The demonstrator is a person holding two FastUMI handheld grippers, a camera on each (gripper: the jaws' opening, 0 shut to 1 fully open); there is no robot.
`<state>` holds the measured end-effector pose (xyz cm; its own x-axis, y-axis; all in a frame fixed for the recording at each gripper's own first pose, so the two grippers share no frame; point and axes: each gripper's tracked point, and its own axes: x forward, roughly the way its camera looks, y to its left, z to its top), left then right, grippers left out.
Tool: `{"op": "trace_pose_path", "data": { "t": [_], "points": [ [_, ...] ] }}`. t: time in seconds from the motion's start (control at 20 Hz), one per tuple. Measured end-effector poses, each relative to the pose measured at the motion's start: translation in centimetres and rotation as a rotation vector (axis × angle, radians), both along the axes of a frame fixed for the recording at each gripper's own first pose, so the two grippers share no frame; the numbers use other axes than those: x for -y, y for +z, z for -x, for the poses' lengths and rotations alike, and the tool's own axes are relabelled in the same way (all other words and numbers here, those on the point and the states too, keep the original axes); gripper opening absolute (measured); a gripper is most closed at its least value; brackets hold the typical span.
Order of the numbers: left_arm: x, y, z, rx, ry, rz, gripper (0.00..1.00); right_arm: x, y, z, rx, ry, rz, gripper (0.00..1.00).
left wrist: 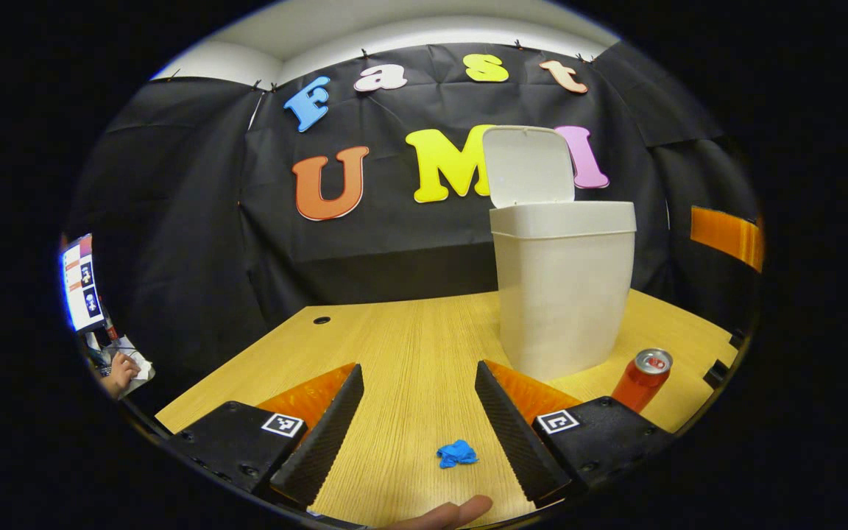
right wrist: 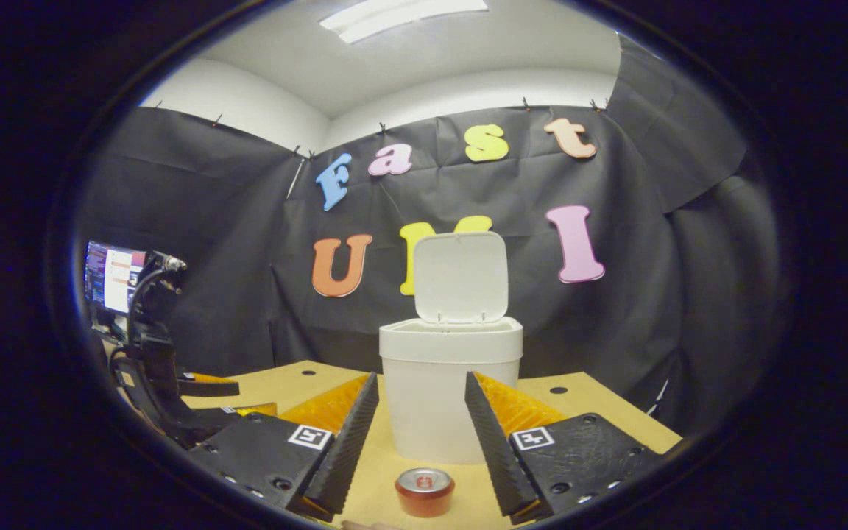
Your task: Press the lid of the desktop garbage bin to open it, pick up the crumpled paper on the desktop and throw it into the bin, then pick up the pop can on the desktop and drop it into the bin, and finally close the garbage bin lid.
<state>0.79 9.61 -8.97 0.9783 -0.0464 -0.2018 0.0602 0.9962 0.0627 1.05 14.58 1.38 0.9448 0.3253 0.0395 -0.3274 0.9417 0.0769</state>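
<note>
Between the fingers of your left hand-held gripper [left wrist: 418,423], low on the bench [left wrist: 409,346], lies the crumpled paper [left wrist: 457,453], a small blue wad sitting a little toward the right-hand finger and close in front of the tips. That is the relation to work from: the paper is straight ahead and below, already inside the wide gap, with nothing held. The wad has no real long axis, so you need no turn of the wrist, only a drop and a slight shift right to centre it. Beyond it the garbage bin [left wrist: 562,287] stands with its lid [left wrist: 528,165] up, so the opening step looks done. The pop can [left wrist: 642,378] stands just right of the bin's base. Your right hand-held gripper [right wrist: 422,442] is also spread wide and empty, lined up on the can, which sits near and central between its fingers with the bin behind it. My read: left takes the paper first.
</note>
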Motion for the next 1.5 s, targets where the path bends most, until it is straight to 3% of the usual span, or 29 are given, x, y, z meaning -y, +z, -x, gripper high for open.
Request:
{"op": "trace_pose_path", "data": {
  "t": [0.15, 0.45, 0.6, 0.7, 0.9, 1.0, 1.15, 1.3, 1.4, 1.5],
  "points": [
    [0.6, -2.4, 0.5, -0.039, -0.031, 0.024, 0.96, 0.0, -1.8, -0.9, -0.045, -0.009, 0.000, 0.94],
    [2.4, -8.4, 1.4, -0.205, -0.112, 0.116, 0.96, -0.8, -3.6, -1.1, -0.095, -0.006, 0.041, 0.93],
    [2.5, -11.2, 1.1, -0.287, -0.119, 0.159, 0.96, -0.7, -3.6, -1.2, -0.121, -0.049, -0.090, 0.93],
    [3.1, -11.7, 1.0, -0.289, -0.142, 0.183, 0.94, -0.9, -3.9, -1.1, -0.135, -0.082, -0.116, 0.95],
    [4.3, -12.1, 0.7, -0.268, -0.188, 0.172, 0.85, -1.7, -5.7, -0.9, -0.143, -0.116, -0.002, 0.92],
    [4.3, -11.9, 0.4, -0.236, -0.195, 0.165, 0.83, -1.5, -6.5, -0.7, -0.174, -0.122, -0.011, 0.96],
    [3.6, -12.4, 0.2, -0.242, -0.180, 0.191, 0.82, -1.5, -7.5, 0.3, -0.202, -0.136, -0.028, 0.96],
    [3.2, -13.3, 0.0, -0.256, -0.159, 0.199, 0.79, -1.1, -8.3, 1.7, -0.151, -0.152, -0.011, 0.93],
    [3.1, -13.3, 0.0, -0.253, -0.161, 0.185, 0.71, -1.0, -10.2, 2.3, -0.136, -0.157, 0.019, 0.95],
    [3.1, -13.4, -0.1, -0.257, -0.158, 0.182, 0.71, -0.3, -12.6, 2.6, -0.161, -0.174, 0.050, 0.96]
  ]
}}
